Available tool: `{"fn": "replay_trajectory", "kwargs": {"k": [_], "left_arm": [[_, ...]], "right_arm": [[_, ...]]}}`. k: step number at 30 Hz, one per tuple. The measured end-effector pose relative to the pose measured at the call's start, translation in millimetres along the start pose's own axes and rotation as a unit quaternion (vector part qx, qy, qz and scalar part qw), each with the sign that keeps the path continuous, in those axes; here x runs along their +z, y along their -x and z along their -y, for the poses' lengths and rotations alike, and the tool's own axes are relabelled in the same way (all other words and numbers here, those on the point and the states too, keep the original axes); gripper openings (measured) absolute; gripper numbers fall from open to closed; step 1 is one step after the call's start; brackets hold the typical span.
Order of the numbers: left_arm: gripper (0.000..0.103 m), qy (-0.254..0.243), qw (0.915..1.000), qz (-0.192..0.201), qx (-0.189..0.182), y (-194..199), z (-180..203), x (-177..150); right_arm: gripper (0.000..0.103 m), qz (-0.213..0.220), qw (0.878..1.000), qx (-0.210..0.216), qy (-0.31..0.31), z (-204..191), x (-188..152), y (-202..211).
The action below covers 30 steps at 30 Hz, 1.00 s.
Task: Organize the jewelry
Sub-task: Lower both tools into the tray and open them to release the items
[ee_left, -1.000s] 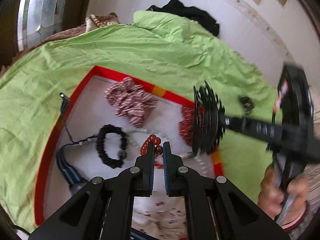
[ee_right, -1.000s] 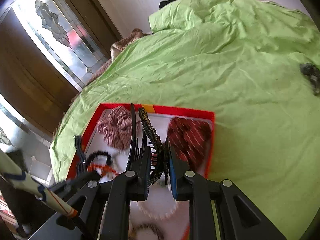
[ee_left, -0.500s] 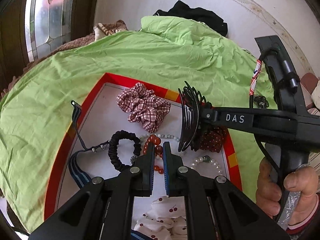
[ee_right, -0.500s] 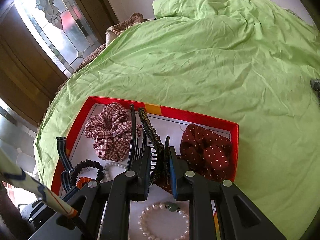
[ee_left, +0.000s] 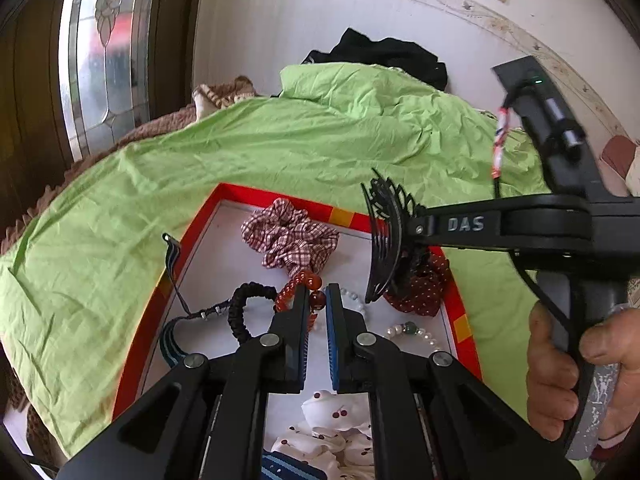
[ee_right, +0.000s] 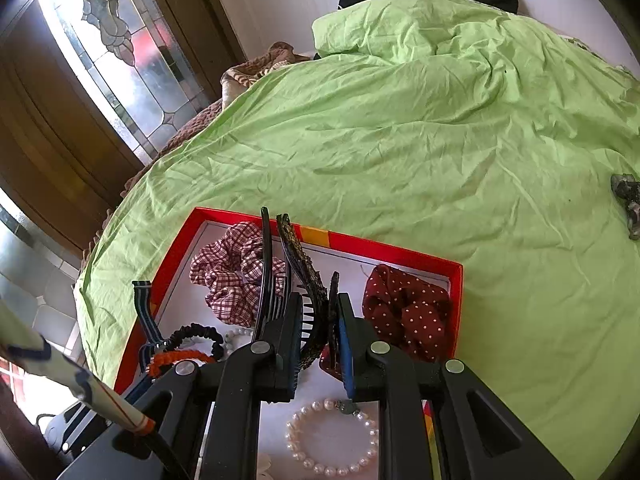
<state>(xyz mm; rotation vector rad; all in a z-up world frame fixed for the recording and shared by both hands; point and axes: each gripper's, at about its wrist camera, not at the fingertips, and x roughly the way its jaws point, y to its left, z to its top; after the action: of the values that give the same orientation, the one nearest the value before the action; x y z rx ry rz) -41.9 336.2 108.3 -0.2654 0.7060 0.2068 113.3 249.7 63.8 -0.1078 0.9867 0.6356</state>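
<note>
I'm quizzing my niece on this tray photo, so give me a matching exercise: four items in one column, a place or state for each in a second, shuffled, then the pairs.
Things
1. hair claw clip
2. red bead bracelet
3. pearl bracelet
4. dark red dotted scrunchie

Place or state
A. lying flat on the tray floor, untouched
B. pinched in the left tongs
C. clamped in the right tongs
D. resting in the tray's corner

Pairs: 1-C, 2-B, 3-A, 4-D
</note>
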Motion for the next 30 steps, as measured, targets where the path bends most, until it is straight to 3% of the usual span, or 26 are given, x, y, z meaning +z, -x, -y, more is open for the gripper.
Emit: {"fn": "replay_trajectory", "kwargs": {"k": [15, 21, 26, 30], "left_arm": [[0.008, -0.011, 0.9997, 0.019, -0.011, 12.3, 9.4, -0.3], [0.008, 0.028, 0.9962, 0.034, -0.075, 23.5, -0.7, 4.7], [0.008, 0.090, 0.9890, -0.009, -0.117, 7.1, -25.0, 5.7], [0.008, 0.095, 0.9899, -0.032, -0.101, -3.3, -28.0, 2.0]], "right_arm": [[0.018, -0.002, 1.000, 0.003, -0.008, 3.4, -0.1, -2.9], [0.018, 0.010, 1.000, 0.010, -0.016, 5.8, 1.9, 0.0], [0.018, 0.008, 1.000, 0.012, -0.014, 4.7, 1.5, -4.4], [0.018, -0.005, 1.000, 0.012, -0.014, 5.1, -1.8, -16.2]]}}
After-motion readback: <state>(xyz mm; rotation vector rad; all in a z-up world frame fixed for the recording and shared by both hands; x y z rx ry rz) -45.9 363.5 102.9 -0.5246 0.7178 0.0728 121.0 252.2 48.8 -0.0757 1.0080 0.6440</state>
